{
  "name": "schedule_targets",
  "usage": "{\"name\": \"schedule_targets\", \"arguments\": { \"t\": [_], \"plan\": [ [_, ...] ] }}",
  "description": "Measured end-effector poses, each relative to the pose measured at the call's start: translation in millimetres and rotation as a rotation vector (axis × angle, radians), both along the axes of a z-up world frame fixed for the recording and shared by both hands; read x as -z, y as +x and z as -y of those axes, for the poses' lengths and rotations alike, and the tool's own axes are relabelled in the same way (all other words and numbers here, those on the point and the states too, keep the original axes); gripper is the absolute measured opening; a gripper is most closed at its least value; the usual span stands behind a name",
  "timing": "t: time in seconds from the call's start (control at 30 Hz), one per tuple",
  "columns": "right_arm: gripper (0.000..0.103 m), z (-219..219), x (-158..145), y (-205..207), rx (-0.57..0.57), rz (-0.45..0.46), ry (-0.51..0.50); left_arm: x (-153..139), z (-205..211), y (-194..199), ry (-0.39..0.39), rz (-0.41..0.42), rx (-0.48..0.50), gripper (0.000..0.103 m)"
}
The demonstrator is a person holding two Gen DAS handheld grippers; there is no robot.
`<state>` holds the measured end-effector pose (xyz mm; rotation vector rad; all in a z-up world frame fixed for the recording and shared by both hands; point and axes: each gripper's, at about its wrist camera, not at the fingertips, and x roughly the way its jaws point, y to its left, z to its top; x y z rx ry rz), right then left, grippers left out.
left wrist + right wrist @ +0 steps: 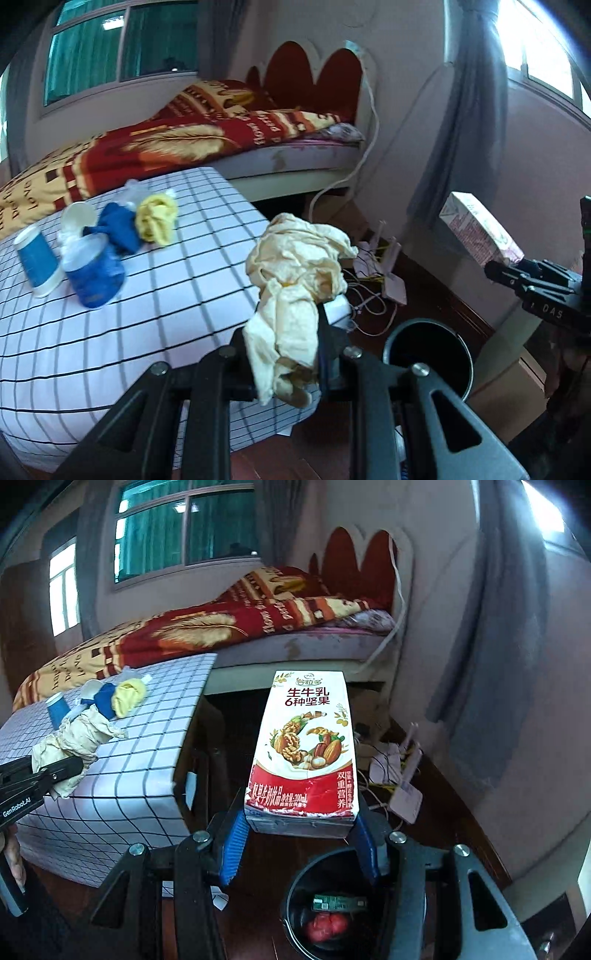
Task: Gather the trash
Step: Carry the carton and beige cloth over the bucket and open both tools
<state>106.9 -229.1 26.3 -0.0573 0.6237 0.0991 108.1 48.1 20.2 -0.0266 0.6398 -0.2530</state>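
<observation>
My left gripper (pixel 286 354) is shut on a crumpled cream paper wad (pixel 295 280) and holds it above the right edge of the checked table (pixel 166 302); the wad also shows in the right wrist view (pixel 74 742). My right gripper (pixel 301 823) is shut on a white and red milk carton (pixel 306 746) and holds it over the floor, just beyond the black bin (pixel 295 893). The bin (pixel 428 354) holds a red object (pixel 325 925) and a green packet (pixel 340 902). Blue paper cups (pixel 38 264), a blue wad (pixel 118 227) and a yellow wad (pixel 157 218) lie on the table.
A bed with a red and yellow blanket (pixel 166 144) stands behind the table. A white router and tangled cables (pixel 384 273) lie on the dark wood floor by the wall. A grey curtain (pixel 465 129) hangs at the right.
</observation>
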Motion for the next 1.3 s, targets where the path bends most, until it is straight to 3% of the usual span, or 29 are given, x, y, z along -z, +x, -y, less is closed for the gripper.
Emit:
{"name": "schedule_targets", "arguments": {
  "t": [0.77,1.03,1.3],
  "plan": [
    [0.053,86,61,-29,0.141,-0.134,-0.002,27,119,9,0.034,-0.072,0.239,0.024],
    [0.053,108,86,-37,0.152,-0.205,-0.003,52,158,17,0.044,-0.135,0.337,0.024],
    [0.053,116,130,-27,0.091,-0.318,-0.009,88,200,23,0.085,-0.216,0.440,0.024]
  ]
}}
